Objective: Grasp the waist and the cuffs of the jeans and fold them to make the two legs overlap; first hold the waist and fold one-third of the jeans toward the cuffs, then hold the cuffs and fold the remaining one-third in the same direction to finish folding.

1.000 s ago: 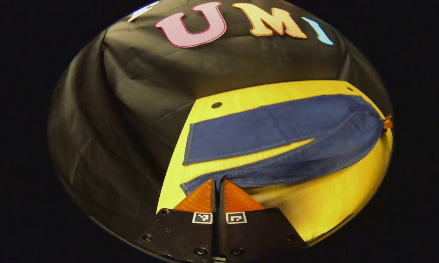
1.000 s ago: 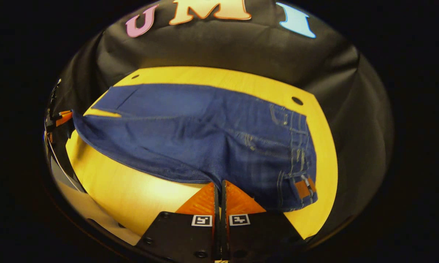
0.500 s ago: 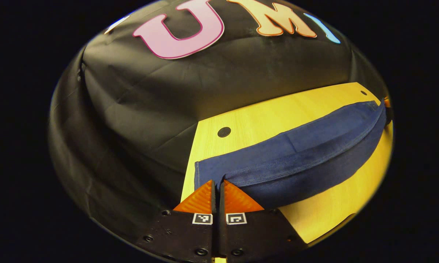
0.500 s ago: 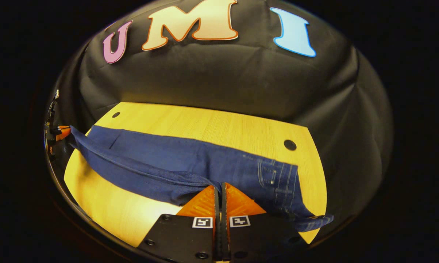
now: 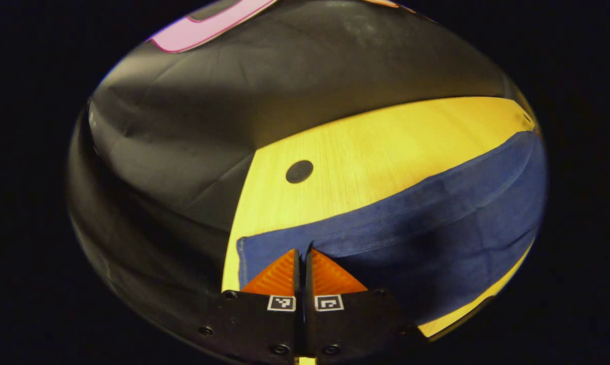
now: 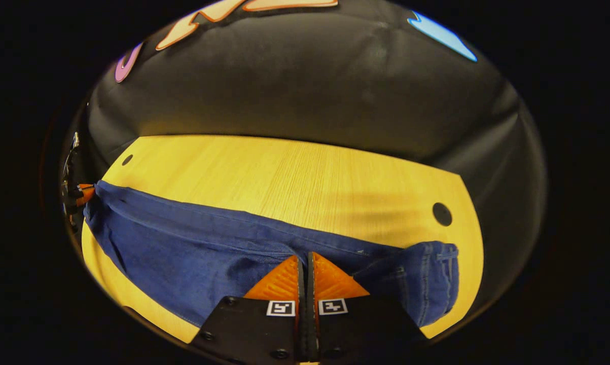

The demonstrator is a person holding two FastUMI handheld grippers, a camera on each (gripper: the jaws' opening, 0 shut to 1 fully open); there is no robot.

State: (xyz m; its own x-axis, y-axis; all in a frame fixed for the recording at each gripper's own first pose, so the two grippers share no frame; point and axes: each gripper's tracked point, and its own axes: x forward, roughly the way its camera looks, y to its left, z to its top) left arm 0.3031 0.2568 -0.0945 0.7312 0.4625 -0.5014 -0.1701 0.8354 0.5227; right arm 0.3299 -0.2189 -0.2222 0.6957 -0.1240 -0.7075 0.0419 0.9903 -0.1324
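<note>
Dark blue jeans [image 5: 426,228] lie lengthwise across a yellow wooden table [image 5: 375,147], one leg laid over the other. In the left gripper view my left gripper [image 5: 302,252] is shut on the edge of the jeans at the cuff end. In the right gripper view my right gripper [image 6: 305,256] is shut on the edge of the jeans [image 6: 193,248] near the waist, whose pocket stitching bunches at the right. The left gripper [image 6: 84,193] shows small at the far left of that view, holding the cuff end.
The table has round dark holes near its far corners [image 5: 299,171] [image 6: 441,214]. Bare wood [image 6: 294,172] stretches beyond the jeans to the black cloth wall [image 6: 310,86]. The table's near edge runs close under both grippers.
Both grippers have carried the near leg up and over onto the far leg. The two legs now overlap, and the cameras sit lower and closer to the table.
</note>
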